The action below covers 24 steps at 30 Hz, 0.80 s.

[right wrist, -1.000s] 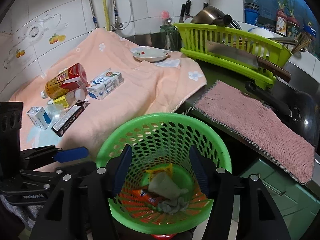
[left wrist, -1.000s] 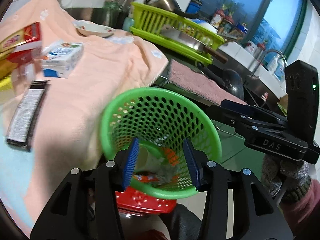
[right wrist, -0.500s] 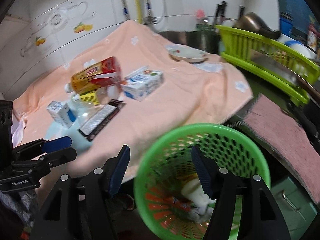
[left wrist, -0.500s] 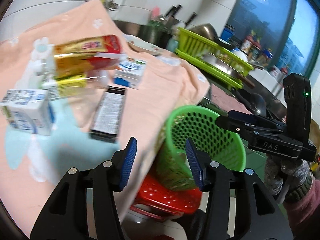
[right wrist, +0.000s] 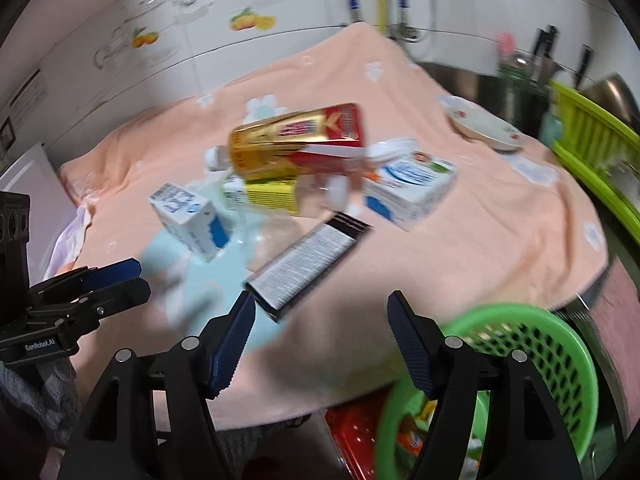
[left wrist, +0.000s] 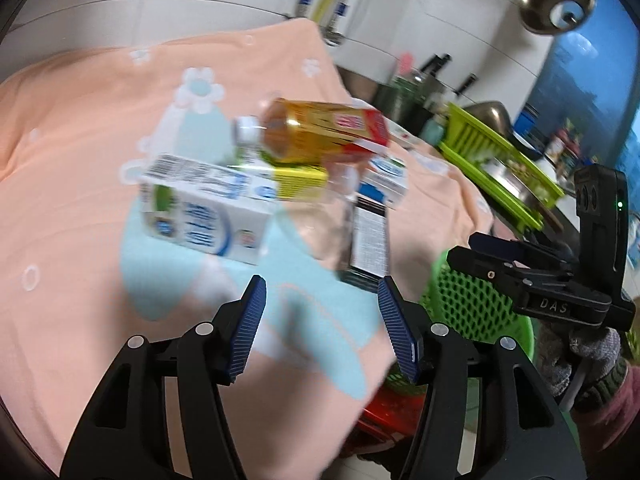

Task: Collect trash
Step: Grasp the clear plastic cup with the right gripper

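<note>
Trash lies on a peach towel (right wrist: 460, 248): a gold and red bottle (right wrist: 298, 142), a clear bottle with a yellow label (right wrist: 272, 196), a small milk carton (right wrist: 190, 214), a larger white and blue carton (right wrist: 410, 192) and a flat black and white box (right wrist: 306, 266). The small carton (left wrist: 204, 212) and the gold bottle (left wrist: 320, 130) also show in the left wrist view. My left gripper (left wrist: 320, 320) is open and empty in front of the small carton. My right gripper (right wrist: 322, 340) is open and empty near the flat box. A green mesh basket (right wrist: 532, 340) holding wrappers stands below the towel's edge.
A red stool (right wrist: 356, 428) is under the basket. A small plate (right wrist: 484, 124) lies at the towel's far side. A lime dish rack (right wrist: 600, 148) with pans, a knife holder (right wrist: 520, 76) and a pink mat (right wrist: 616, 292) are to the right. Tiled wall is behind.
Both grippers have swung left and up from over the basket to face the trash on the towel. Both stay open and empty.
</note>
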### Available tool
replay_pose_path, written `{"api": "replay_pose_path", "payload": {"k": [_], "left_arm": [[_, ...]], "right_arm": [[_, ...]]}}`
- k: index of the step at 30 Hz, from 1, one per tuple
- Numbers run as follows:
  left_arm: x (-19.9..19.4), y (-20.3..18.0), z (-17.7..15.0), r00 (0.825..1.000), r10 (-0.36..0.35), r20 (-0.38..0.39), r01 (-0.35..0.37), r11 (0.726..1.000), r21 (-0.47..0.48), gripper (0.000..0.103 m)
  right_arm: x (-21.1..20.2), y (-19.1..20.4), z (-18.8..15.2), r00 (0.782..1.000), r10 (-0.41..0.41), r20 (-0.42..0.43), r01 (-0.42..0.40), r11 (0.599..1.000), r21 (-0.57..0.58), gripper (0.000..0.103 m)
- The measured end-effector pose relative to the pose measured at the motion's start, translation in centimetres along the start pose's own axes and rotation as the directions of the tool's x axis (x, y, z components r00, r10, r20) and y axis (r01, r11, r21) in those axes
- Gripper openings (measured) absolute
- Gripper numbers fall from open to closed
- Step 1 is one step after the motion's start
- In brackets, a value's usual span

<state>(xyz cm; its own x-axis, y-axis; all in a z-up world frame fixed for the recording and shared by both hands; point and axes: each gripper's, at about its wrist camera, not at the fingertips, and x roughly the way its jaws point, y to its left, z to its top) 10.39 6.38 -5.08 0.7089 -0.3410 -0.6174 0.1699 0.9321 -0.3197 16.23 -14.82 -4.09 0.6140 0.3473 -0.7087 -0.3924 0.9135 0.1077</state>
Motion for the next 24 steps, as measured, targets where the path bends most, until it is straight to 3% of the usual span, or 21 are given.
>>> {"api": "replay_pose_path", "payload": {"k": [10,24], "left_arm": [[-1.2,4.1,0.4,0.998,0.061,0.03,-0.058,0.995,-0.084,0.062],[-1.0,6.2,1.6,0.996,0.081,0.042,-0.075,0.989,-0.125,0.062]], "right_arm": [[5.1,3.8,3.0,0.997,0.058,-0.05,-0.062,0.993,-0.097,0.07],[11.9,5.2,4.9,0.991,0.022,-0.131,-0.046,0.983,-0.178,0.072]]}}
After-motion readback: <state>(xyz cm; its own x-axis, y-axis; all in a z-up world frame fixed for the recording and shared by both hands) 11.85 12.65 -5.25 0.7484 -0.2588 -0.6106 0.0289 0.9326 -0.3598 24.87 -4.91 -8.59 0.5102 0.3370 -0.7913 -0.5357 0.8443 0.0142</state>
